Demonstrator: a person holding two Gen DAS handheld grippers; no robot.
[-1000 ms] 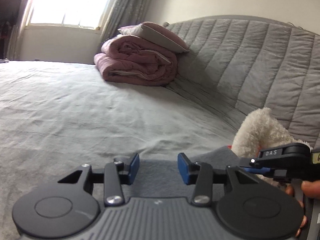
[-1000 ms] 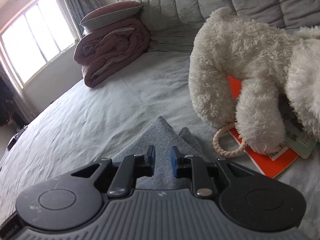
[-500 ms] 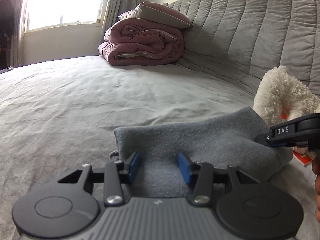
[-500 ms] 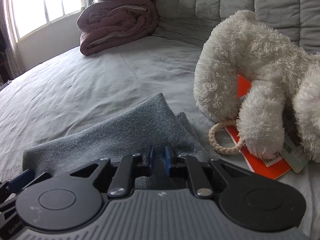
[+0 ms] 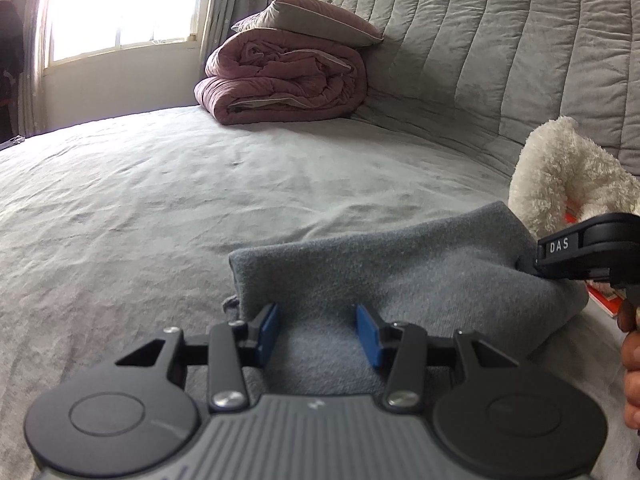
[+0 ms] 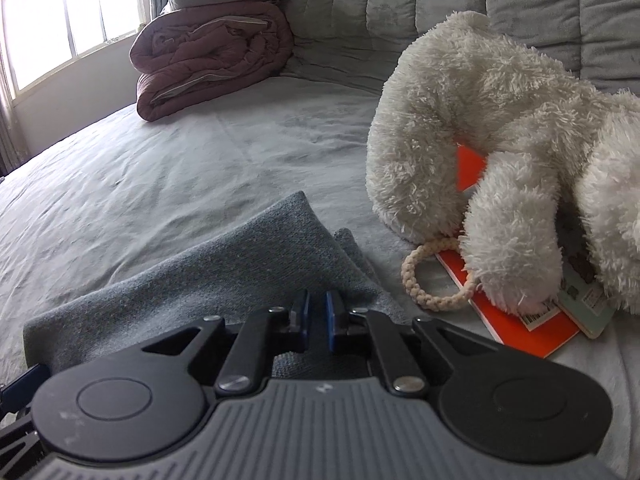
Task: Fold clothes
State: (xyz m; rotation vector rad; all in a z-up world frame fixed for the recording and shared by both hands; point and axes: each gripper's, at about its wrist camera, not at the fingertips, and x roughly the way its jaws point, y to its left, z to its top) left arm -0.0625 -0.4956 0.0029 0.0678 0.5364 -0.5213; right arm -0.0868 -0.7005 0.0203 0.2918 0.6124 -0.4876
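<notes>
A grey folded garment point(image 5: 400, 264) lies on the bed sheet point(image 5: 160, 208), seen in both wrist views. My left gripper point(image 5: 318, 330) hovers low over its near left end, blue pads wide apart with cloth under and between them, not pressed. My right gripper point(image 6: 316, 316) is at the garment's point(image 6: 240, 264) right end. Its jaws are closed to a narrow slit with a fold of the grey cloth in it. From the left wrist view the right gripper point(image 5: 528, 266) meets the cloth's right edge. A bit of the left gripper point(image 6: 20, 378) shows at the right view's lower left.
A white plush toy point(image 6: 500, 140) lies right of the garment on an orange book point(image 6: 520, 332), with a rope ring point(image 6: 432, 276) beside it. A rolled pink quilt point(image 5: 280, 80) and pillow point(image 5: 304, 20) sit by the grey headboard point(image 5: 520, 60). A hand point(image 5: 632, 360) holds the right gripper.
Both grippers sank and tipped down toward the grey garment, so more of it shows. The right jaws narrowed onto the cloth. The left jaws kept their width.
</notes>
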